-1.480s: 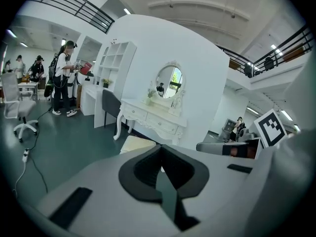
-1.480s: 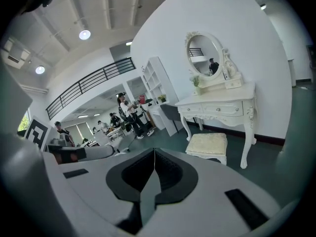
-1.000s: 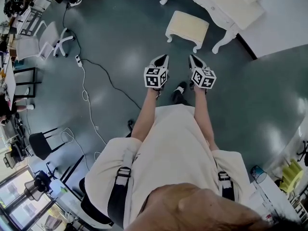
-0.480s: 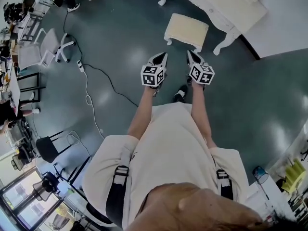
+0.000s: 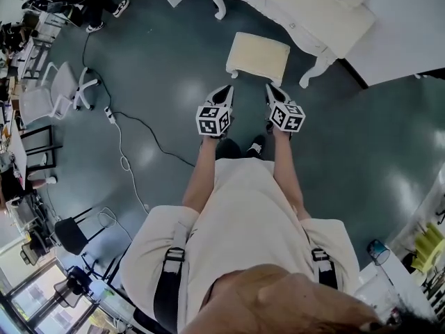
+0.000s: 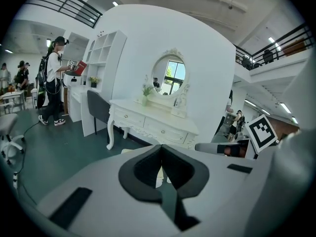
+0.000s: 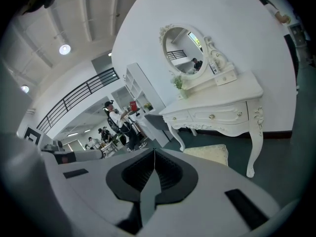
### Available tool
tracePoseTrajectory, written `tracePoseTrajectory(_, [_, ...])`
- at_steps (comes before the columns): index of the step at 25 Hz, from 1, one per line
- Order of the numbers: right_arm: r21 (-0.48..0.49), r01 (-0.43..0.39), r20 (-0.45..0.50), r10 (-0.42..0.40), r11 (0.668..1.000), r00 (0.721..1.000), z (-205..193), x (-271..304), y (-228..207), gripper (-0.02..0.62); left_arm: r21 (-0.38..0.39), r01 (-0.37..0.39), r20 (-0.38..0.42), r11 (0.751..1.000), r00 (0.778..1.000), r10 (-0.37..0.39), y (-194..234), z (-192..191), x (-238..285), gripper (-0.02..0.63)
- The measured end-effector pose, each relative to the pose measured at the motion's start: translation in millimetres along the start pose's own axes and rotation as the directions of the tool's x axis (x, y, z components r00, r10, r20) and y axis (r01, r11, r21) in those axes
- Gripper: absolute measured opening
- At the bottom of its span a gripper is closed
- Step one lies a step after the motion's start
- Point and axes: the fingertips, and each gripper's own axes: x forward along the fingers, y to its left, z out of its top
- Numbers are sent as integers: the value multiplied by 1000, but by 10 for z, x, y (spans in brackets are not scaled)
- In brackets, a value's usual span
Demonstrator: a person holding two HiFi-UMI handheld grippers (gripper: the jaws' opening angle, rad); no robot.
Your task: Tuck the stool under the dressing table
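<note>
Stool (image 5: 259, 56) stands untucked on the near side of the dressing table (image 5: 299, 9); left hand-held gripper (image 5: 227, 91) and right hand-held gripper (image 5: 270, 89) hover near it, jaws together, holding nothing.

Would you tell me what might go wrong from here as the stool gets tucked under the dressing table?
1. The left gripper and right gripper hold nothing, with jaws shut, short of the stool. Pushing with bare tips may slip off its cushioned top.
2. The stool's right side lies near the dressing table front leg, so a straight push may knock them together.
3. A floor cable trails at the person's left, a possible trip risk.
</note>
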Motion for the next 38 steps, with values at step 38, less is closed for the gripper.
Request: tracePoseTrajectory(38, [189,427,-153,-403,884,902,-1558,1621,-2117,44,-7,75,-308,997,949,-73,1339,-2185,2958,15])
